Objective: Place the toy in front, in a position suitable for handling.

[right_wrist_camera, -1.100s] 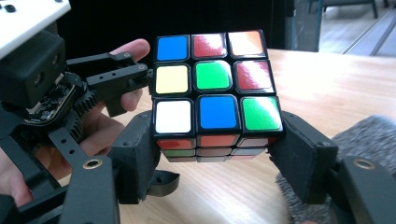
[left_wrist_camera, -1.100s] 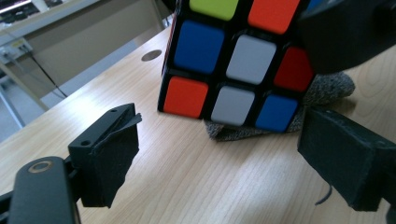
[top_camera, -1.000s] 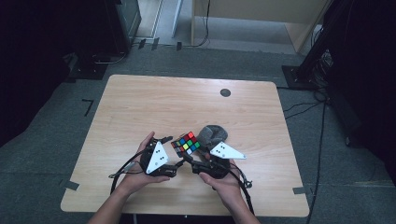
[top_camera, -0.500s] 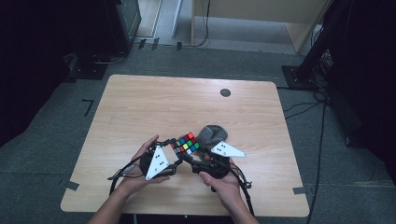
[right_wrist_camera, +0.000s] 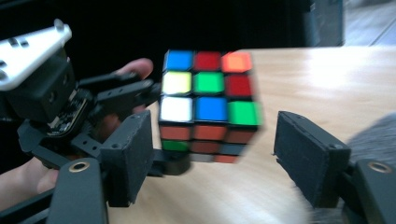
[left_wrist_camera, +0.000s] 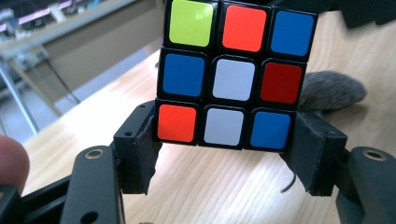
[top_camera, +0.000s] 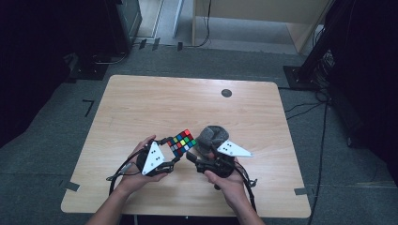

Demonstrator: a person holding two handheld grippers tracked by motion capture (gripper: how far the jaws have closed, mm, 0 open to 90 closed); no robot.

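Observation:
A scrambled Rubik's cube (top_camera: 182,142) hangs just above the wooden table (top_camera: 164,103), near its front. My left gripper (top_camera: 171,151) is shut on it: in the left gripper view both pads (left_wrist_camera: 140,154) press the sides of the lowest layer of the cube (left_wrist_camera: 233,79), after closing in over the last second. My right gripper (top_camera: 195,157) reaches in from the right, and its jaws have just been opening. In the right gripper view the cube (right_wrist_camera: 208,105) sits between the jaws, with a clear gap to the right pad (right_wrist_camera: 308,158).
A grey fuzzy cloth lump (top_camera: 211,136) lies on the table just behind my right gripper and also shows as a grey fuzzy lump (left_wrist_camera: 329,91) in the left gripper view. A small black round spot (top_camera: 226,93) marks the far side of the table. Cables trail toward the front edge.
The cube has shifted slightly to the left. The left jaws have closed onto it and the right jaws have spread away from it. Both hands stay in place.

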